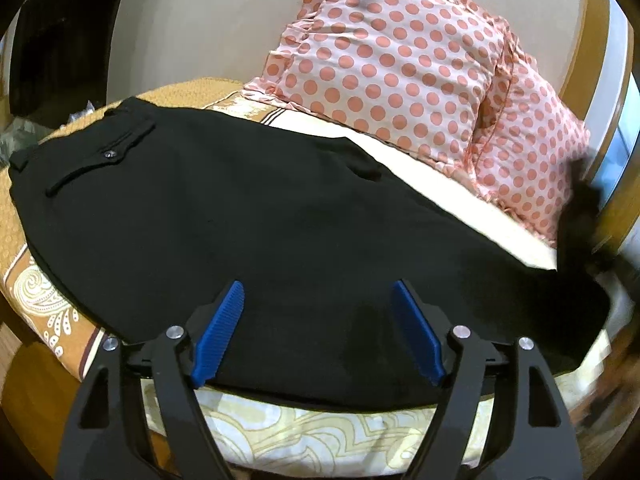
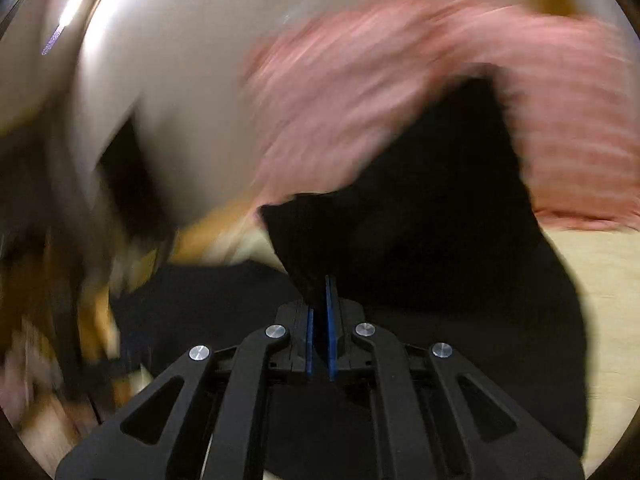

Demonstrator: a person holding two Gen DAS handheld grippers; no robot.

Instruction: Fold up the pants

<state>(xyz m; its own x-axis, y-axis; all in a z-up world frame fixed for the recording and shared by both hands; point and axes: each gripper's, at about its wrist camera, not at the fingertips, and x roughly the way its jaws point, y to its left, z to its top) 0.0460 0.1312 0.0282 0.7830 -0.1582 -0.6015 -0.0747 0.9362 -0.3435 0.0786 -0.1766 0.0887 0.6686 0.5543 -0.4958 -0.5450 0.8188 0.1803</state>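
Working over a bed (image 1: 28, 240) with an orange and cream patterned cover; a plain pale wall (image 1: 208, 20) stands behind it. Two pink polka-dot pillows (image 1: 400, 52) lean at the far side, one partly behind the other. The black pants (image 1: 260, 216) lie flat across the cover, waistband and buttoned back pocket (image 1: 108, 154) to our left, legs running off to the right.

We see the left gripper (image 1: 318, 286) spread wide over the near edge of the pants, its blue pads (image 1: 218, 334) holding nothing.

The right wrist view is badly smeared. We make out the right gripper (image 2: 320, 280) pressed nearly together on a fold of the pants (image 2: 400, 240), the cloth rising in a peak from between the pads (image 2: 330, 328).
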